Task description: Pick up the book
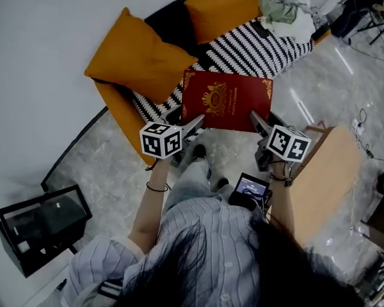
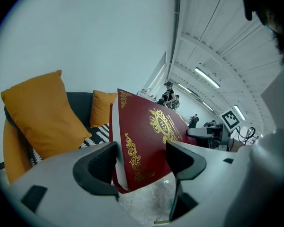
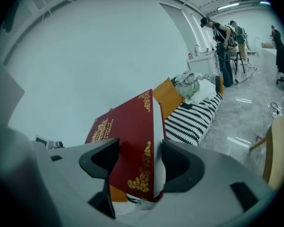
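Striped sofa [image 1: 256, 47], orange cushion [image 1: 137, 53] at its left end. Red gilt-stamped hardback book [image 1: 227, 98] in air over sofa's front edge, cover up, clear of seat.
Risk: held by two near corners only; far edge could sag and pivot out of pads; uneven hands would twist it.
Left gripper [image 2: 139, 164]: jaws half-spread, clamped on near-left corner.
Right gripper [image 3: 141, 162]: jaws likewise clamped on near-right corner.

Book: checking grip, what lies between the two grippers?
The book spans the gap, left gripper and right gripper each clamped on a near corner; head view shows it.
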Available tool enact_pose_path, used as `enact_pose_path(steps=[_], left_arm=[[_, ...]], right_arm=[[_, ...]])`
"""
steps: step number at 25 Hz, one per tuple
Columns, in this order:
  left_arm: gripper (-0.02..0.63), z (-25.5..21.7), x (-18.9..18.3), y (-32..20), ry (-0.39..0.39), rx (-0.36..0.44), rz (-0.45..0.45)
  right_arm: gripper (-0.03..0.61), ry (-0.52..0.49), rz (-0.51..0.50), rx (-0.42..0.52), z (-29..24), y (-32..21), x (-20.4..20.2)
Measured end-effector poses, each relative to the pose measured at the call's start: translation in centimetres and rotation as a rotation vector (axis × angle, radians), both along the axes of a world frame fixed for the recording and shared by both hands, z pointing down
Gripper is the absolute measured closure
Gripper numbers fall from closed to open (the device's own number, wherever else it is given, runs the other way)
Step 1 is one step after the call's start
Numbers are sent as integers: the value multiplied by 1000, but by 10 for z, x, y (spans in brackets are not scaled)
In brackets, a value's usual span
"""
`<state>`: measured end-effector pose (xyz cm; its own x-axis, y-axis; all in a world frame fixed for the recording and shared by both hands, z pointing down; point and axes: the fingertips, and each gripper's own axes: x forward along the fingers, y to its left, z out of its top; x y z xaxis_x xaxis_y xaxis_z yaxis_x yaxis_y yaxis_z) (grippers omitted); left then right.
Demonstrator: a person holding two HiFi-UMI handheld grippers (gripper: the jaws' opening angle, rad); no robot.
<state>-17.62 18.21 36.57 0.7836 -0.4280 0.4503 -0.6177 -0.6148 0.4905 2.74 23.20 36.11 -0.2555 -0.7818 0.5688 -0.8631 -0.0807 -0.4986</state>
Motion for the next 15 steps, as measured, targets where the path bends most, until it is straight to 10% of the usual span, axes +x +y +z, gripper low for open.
enact_pose_path(steps=[15], left_arm=[[290, -7, 14, 131, -16, 29, -84]], right_arm=[[279, -11, -87, 34, -2, 113, 18]])
